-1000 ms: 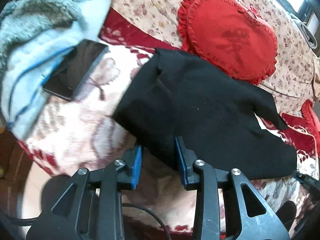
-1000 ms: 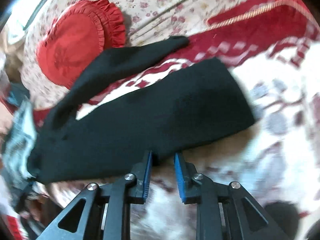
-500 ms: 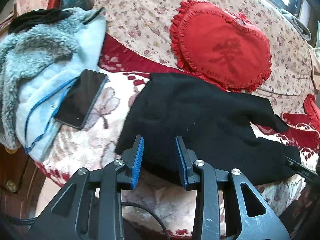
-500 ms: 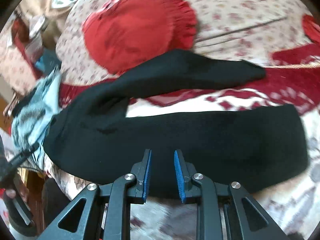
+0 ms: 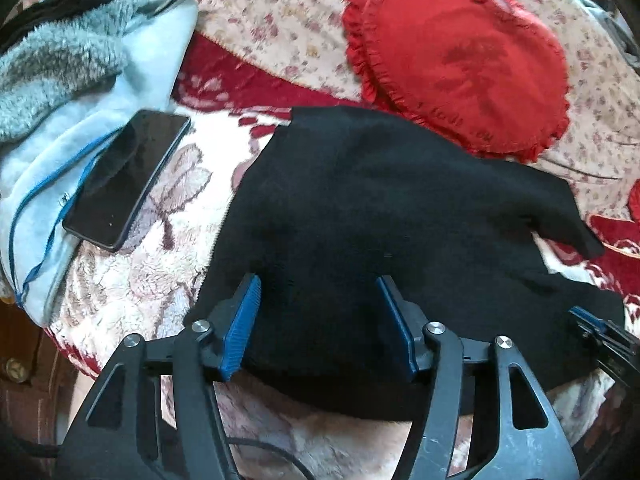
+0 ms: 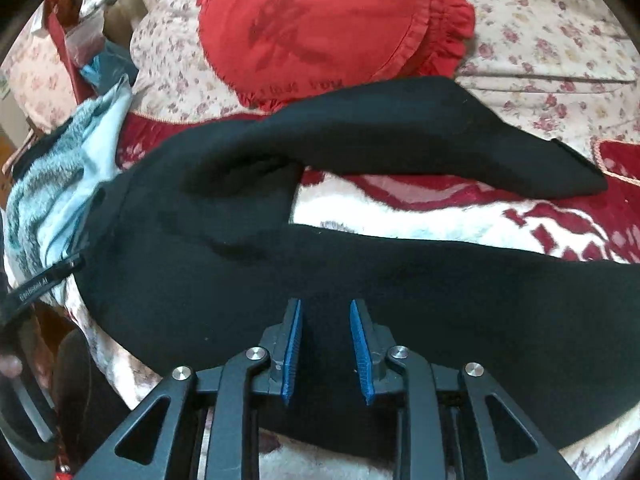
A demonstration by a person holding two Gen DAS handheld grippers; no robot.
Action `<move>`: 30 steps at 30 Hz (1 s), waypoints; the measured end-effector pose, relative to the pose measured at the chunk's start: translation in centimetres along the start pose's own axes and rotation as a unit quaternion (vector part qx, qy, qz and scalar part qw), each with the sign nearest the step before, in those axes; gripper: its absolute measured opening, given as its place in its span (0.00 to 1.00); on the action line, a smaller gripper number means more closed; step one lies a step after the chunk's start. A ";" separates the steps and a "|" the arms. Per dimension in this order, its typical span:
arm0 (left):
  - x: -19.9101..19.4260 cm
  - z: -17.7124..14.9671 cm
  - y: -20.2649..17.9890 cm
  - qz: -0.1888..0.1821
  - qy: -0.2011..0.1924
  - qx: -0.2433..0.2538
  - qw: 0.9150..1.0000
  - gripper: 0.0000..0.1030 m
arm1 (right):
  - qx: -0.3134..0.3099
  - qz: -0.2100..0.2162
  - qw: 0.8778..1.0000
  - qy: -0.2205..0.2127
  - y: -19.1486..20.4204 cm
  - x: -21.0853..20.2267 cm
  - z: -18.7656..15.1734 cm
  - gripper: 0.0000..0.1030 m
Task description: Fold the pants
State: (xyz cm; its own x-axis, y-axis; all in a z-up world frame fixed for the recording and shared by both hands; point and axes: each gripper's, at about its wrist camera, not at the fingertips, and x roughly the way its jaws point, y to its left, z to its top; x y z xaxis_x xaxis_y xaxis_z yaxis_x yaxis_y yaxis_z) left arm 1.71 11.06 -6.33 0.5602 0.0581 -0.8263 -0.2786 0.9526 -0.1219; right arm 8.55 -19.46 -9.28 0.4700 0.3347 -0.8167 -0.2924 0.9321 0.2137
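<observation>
Black pants (image 5: 360, 208) lie spread on a red and cream floral blanket (image 5: 132, 280), waist end to the left, the two legs splayed apart to the right (image 6: 400, 148). My left gripper (image 5: 316, 316) is open, its blue pads (image 5: 242, 320) over the waist's near edge, with nothing between them. My right gripper (image 6: 326, 340) is open with a narrow gap, over the near leg's front edge. The right gripper's tip also shows in the left wrist view (image 5: 592, 328).
A black phone (image 5: 128, 176) lies on a light blue fleece jacket (image 5: 60, 120) left of the pants. A red heart-shaped cushion (image 5: 464, 56) rests behind them on a floral cover. The bed's front edge runs just below the grippers.
Both grippers moved forward over the pants' near edge. The left gripper's jaws opened wider. The right gripper swung left along the near leg.
</observation>
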 end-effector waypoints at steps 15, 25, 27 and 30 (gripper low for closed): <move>-0.6 4.0 0.1 -0.017 -0.009 -0.001 1.000 0.62 | -0.030 0.041 0.998 -0.023 2.2 0.0 4.2 0.48; 3.7 7.5 -0.9 0.013 0.021 0.015 1.000 0.62 | -0.081 0.066 0.994 -0.016 6.1 3.1 10.5 0.48; 5.2 8.1 0.0 0.022 0.039 -0.003 0.999 0.62 | -0.096 0.070 0.993 -0.007 7.1 4.4 12.0 0.48; 6.1 8.6 1.2 -0.002 0.053 -0.036 0.998 0.62 | -0.122 0.078 0.989 0.002 8.4 6.2 14.0 0.48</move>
State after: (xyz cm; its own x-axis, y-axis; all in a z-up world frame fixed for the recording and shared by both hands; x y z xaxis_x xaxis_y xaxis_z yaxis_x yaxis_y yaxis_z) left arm 11.49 15.13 -6.77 0.4770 0.0190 -0.8787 -0.3341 0.9286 -0.1613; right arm 20.66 -7.63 -5.00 0.4008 0.4706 -0.7861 -0.5535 0.8081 0.2016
